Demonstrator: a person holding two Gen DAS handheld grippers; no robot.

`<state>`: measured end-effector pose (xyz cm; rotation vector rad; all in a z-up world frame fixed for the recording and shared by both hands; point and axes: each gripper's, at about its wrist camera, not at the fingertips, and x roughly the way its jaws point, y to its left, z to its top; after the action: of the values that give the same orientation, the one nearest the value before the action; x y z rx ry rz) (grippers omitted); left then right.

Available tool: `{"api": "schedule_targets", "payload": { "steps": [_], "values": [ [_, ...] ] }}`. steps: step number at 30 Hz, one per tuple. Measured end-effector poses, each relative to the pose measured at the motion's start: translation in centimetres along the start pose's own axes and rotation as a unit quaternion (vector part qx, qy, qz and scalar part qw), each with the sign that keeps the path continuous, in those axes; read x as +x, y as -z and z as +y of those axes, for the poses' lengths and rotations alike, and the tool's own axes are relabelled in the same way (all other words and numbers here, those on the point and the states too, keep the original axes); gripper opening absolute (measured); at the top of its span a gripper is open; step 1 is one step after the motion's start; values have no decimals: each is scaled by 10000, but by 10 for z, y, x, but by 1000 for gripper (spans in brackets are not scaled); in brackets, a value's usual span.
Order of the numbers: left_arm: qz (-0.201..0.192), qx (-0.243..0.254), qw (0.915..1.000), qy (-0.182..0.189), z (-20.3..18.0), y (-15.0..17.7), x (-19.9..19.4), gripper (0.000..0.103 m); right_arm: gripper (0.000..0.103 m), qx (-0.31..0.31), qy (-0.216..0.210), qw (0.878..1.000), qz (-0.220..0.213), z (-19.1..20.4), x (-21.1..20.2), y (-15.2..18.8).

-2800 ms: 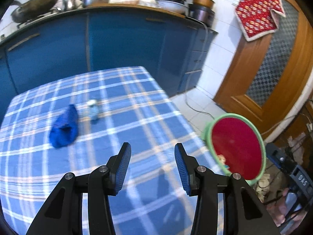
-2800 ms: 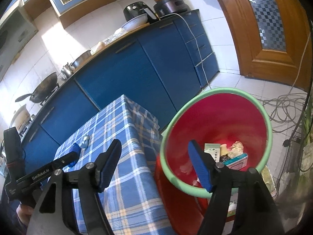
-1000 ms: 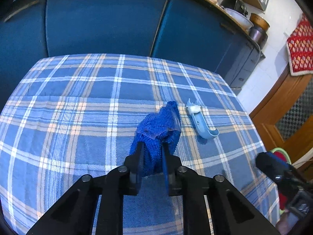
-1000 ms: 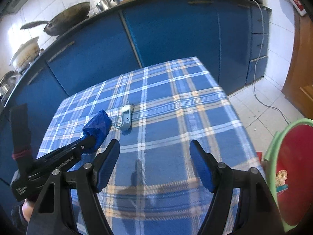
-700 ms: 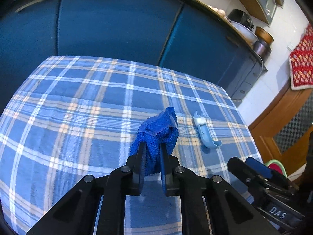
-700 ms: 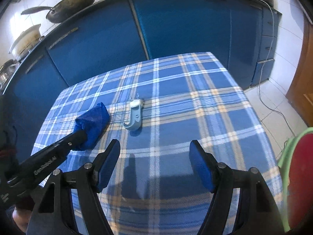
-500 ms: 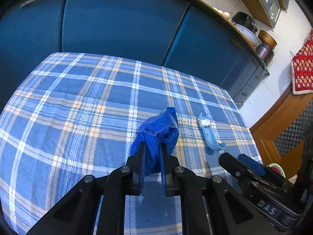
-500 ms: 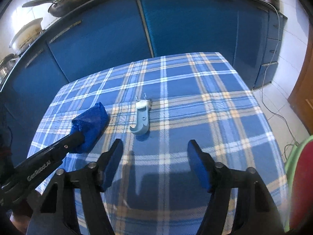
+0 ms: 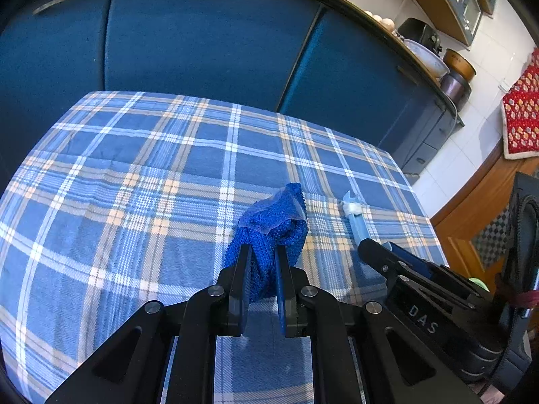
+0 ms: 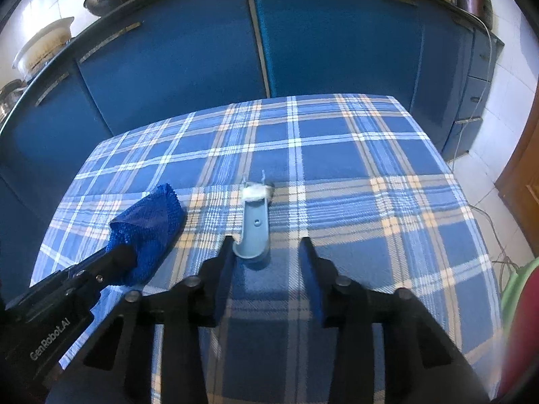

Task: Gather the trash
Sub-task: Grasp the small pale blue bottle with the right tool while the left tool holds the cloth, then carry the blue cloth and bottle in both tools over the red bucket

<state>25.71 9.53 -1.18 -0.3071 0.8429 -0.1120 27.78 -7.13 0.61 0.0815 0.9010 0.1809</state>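
My left gripper is clamped on the blue knitted cloth. My right gripper is closing around the pale blue plastic hook just ahead, not yet pinched. Neither has reached the bin off to my right.

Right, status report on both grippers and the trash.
Left gripper shut on blue knit cloth. Right gripper closing around light-blue plastic hook, not yet gripped. Nothing in the way.
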Motion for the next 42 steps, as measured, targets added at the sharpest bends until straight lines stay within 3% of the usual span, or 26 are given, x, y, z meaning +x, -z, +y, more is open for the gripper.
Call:
{"api": "schedule_targets", "payload": {
  "steps": [2, 11, 23, 42],
  "values": [
    [1, -3, 10000, 6, 0, 0, 0, 13, 21, -37, -15, 10000, 17, 1, 1, 0],
    [-32, 38, 9999, 103, -2, 0, -1, 13, 21, 67, -221, 9997, -21, -5, -16, 6],
    [-141, 305, 9992, 208, -18, 2, -11, 13, 21, 449, -433, 9977, -278, -33, -72, 25],
    [-240, 983, 9919, 766, -95, 30, -63, 13, 21, 882, -447, 9902, -990, -76, -174, 69]
  ]
}}
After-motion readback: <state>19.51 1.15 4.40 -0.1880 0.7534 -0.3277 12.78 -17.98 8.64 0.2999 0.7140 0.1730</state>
